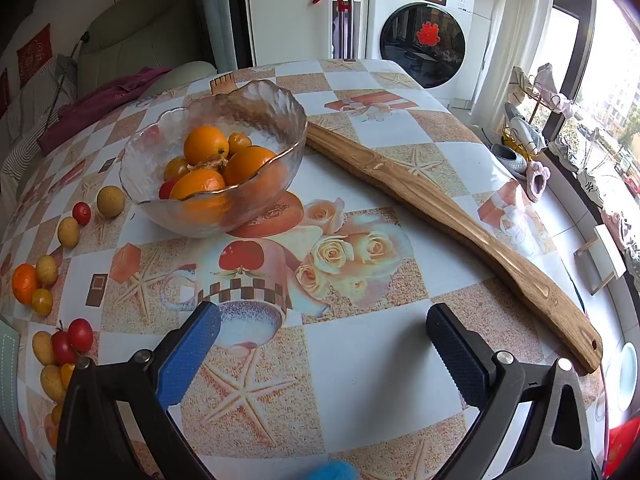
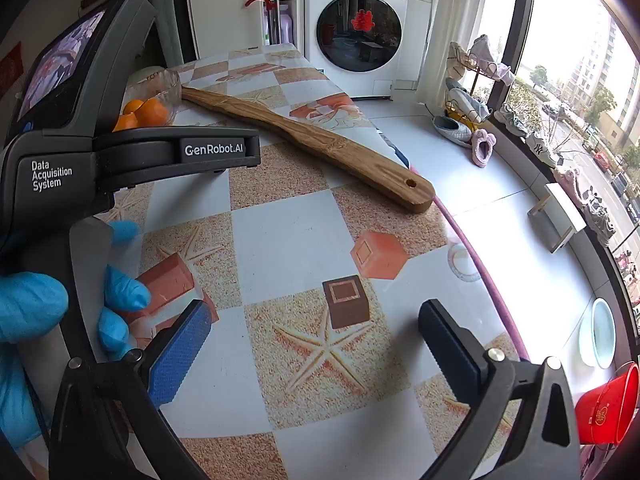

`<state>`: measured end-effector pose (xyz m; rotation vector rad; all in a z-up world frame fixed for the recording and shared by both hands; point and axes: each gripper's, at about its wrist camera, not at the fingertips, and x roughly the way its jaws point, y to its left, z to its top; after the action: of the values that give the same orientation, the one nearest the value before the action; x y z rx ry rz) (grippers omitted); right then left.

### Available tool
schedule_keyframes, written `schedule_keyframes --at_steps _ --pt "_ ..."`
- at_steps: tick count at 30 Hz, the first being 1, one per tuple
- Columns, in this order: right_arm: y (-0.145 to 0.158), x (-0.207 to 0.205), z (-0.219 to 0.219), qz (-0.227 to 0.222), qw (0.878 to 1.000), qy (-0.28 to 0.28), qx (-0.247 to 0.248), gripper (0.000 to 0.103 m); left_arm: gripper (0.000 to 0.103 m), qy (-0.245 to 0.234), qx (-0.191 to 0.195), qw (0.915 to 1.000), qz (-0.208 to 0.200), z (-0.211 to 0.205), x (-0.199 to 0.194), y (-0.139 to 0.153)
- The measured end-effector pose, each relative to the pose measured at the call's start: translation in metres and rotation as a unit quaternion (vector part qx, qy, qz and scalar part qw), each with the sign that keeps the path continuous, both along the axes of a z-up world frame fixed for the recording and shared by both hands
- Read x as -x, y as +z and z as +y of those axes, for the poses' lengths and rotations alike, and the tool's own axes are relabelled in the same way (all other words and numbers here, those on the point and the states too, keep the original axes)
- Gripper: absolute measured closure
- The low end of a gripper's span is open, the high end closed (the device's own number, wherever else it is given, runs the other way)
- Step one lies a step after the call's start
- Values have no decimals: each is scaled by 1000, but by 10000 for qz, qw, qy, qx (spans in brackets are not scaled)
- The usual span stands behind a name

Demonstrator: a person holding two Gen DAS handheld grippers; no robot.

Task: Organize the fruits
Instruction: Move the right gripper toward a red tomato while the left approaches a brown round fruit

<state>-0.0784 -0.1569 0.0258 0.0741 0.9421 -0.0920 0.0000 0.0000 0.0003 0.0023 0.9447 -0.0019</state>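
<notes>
Glossy oilcloth printed with checks, starfish and roses covers the bench. Left of the rippled clear glass bowl, already holding smooth oranges, loose round fruits lie scattered. Both the left gripper and right gripper hover with jaws apart, empty. Likely next: straddle one small fruit squarely and close gently, since round skins roll. A long wooden paddle lies right of the bowl.

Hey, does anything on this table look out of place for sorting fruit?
Yes. A long wooden back scratcher lies diagonally across the table, its far end against the glass bowl. It is no fruit. Loose fruits are also scattered along the table's left edge, outside the bowl.
</notes>
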Motion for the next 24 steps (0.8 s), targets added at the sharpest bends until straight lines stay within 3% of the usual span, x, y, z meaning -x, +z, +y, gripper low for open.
schedule_keyframes --at_steps 4,7,11,16,19,24 --pt "2 -4 -1 172 9998 80 24 0 0 -352 -122 9986 385 2 1 9" --pt "1 -14 -5 505 9986 166 -34 0 0 -582 -113 9982 61 8 12 37" --pt "8 -12 -3 883 9960 14 150 0 0 -910 356 9951 -147 36 42 80" --pt "39 6 -1 936 9949 -232 -282 0 0 -1190 872 9878 489 81 74 100" --pt "50 7 4 1165 9903 -288 -700 0 0 -1030 641 9902 697 112 101 105" --pt "60 30 26 1462 9851 -275 -858 0 0 -857 303 9877 1269 156 130 92"
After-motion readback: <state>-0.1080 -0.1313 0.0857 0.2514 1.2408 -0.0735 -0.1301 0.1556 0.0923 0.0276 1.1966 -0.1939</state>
